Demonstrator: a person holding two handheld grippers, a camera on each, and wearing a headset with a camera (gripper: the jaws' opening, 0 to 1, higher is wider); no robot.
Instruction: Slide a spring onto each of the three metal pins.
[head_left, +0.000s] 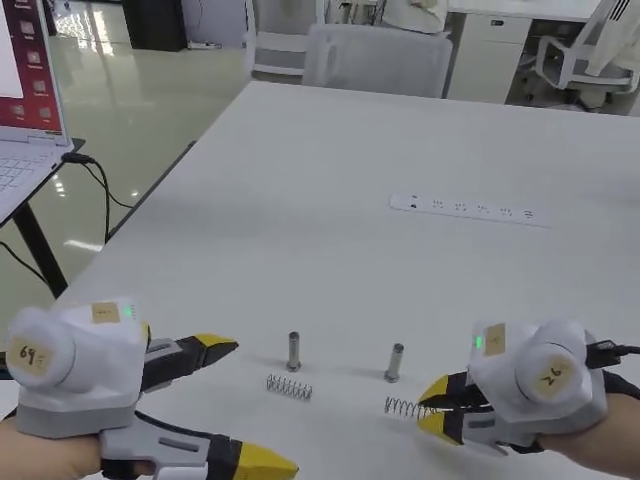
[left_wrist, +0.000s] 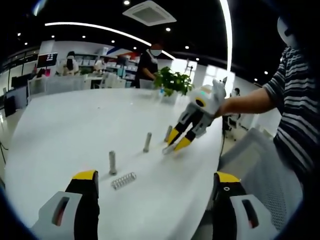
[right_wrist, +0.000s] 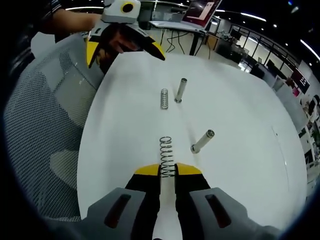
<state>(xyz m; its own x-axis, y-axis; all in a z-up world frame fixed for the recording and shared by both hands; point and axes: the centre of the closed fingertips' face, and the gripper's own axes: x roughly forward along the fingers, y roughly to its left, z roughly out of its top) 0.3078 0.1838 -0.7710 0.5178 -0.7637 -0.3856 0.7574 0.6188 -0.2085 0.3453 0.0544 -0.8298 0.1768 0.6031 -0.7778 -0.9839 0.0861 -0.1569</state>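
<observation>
While the left gripper (head_left: 240, 405) hovers at the near left with its jaws spread wide and empty, the right gripper (head_left: 435, 407) has its jaws nearly closed, pinching one end of a spring (head_left: 400, 407) just near of the right pin (head_left: 394, 362). A second spring (head_left: 289, 386) lies on the white table (head_left: 350, 200), just near of the upright left pin (head_left: 293, 350).

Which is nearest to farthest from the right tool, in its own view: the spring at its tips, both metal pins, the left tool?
1. Silver coil spring, between the right tool tips.
2. Near silver metal pin, just right of it.
3. Far silver metal pin, ahead, centre.
4. Yellow-tipped left tool, top left.
</observation>
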